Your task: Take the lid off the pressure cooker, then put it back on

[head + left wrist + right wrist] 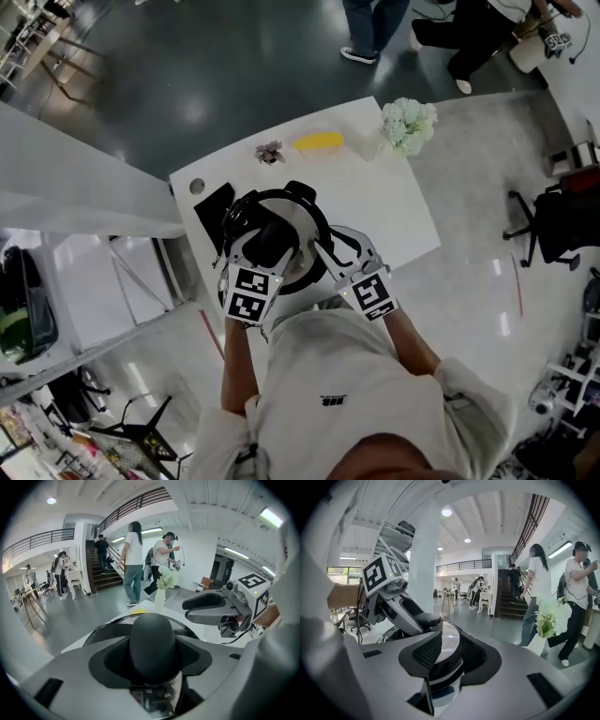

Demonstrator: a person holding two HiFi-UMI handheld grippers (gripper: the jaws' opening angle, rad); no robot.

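The pressure cooker (298, 217) stands near the front edge of the white table (394, 206), its glass lid (108, 630) lying on it. My left gripper (272, 239) reaches over the lid from the front left. Its pads are pressed on the lid's black knob (152, 641), which fills the gap between them. My right gripper (328, 255) sits at the cooker's front right side, shut on a shiny silver and black part (445, 656) there, seemingly the side handle. In the right gripper view the left gripper (424, 620) shows on the knob just beyond.
At the table's far edge lie a yellow object (319, 142), a small flower piece (270, 152) and a vase of white flowers (408, 124). A flat black object (214, 208) lies left of the cooker. People stand on the floor beyond the table.
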